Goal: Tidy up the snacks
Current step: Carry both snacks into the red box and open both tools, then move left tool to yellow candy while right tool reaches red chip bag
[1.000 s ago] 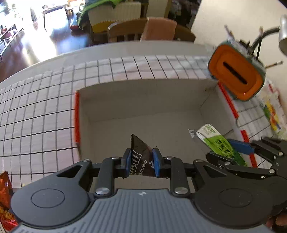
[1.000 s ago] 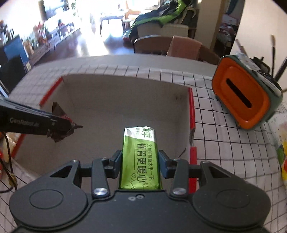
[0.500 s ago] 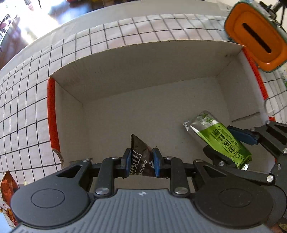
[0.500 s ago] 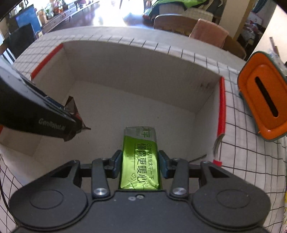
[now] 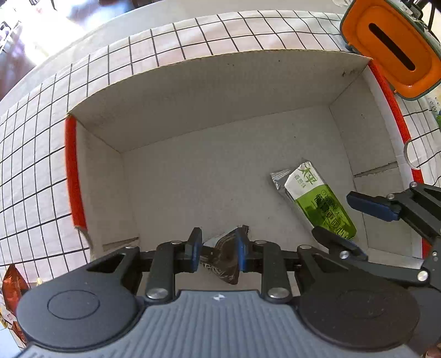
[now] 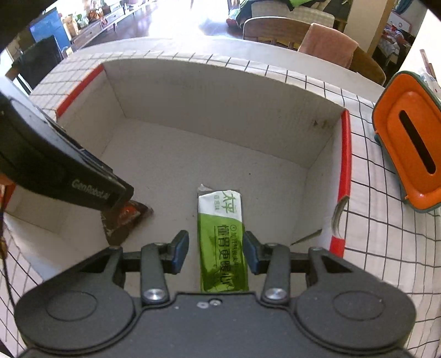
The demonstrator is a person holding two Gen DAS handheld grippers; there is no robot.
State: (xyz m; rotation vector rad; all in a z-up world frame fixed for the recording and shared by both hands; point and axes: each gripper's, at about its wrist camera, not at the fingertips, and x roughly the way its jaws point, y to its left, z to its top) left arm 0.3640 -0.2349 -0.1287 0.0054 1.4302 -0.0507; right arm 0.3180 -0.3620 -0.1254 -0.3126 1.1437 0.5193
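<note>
Lowering two snacks into one cardboard box point(image 5: 215, 91). Your left gripper point(image 5: 217, 249) pinches the dark chocolate packet point(image 5: 226, 256), low at the near-left floor for a gentle drop. Your right gripper point(image 6: 216, 252) stands slightly parted around the green wafer bar point(image 6: 222, 234), which lies on the near-right floor, apparently released.

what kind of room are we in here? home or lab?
Most likely a home dining and living area: a table under a checked tablecloth, dining chairs behind it, one draped with a pink towel, and a low cabinet along a sunlit wooden floor.
</note>
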